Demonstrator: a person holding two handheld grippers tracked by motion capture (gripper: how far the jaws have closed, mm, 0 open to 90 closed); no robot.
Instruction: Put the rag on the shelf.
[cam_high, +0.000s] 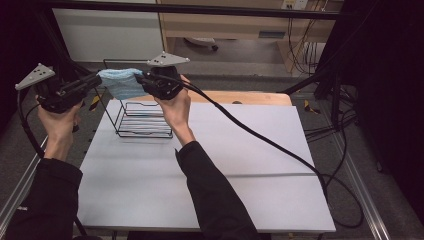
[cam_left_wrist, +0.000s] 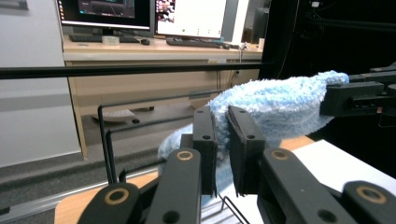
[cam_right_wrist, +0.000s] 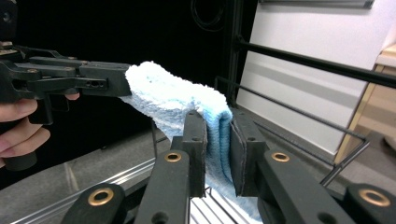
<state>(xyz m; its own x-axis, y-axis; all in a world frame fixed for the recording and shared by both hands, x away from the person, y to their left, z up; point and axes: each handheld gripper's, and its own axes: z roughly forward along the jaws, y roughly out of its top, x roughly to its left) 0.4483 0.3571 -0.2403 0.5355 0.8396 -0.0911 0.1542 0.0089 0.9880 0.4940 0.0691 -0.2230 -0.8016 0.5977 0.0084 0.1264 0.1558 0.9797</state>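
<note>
A fluffy light blue towel (cam_high: 121, 82) hangs stretched in the air between my two grippers, above a black wire rack (cam_high: 142, 120). My left gripper (cam_high: 96, 80) is shut on the towel's left end; its own view shows the cloth (cam_left_wrist: 275, 105) pinched between the jaws of the left gripper (cam_left_wrist: 223, 149). My right gripper (cam_high: 141, 80) is shut on the right end, and the towel (cam_right_wrist: 173, 100) folds down between the pads of the right gripper (cam_right_wrist: 218, 149). The towel's lower edge hangs toward the rack's top wires.
The rack stands at the far left of a white tabletop (cam_high: 240, 160) with a wooden edge strip (cam_high: 250, 97) behind. A thick black cable (cam_high: 260, 137) trails from the right gripper across the table. A black frame bar (cam_high: 200, 9) crosses overhead.
</note>
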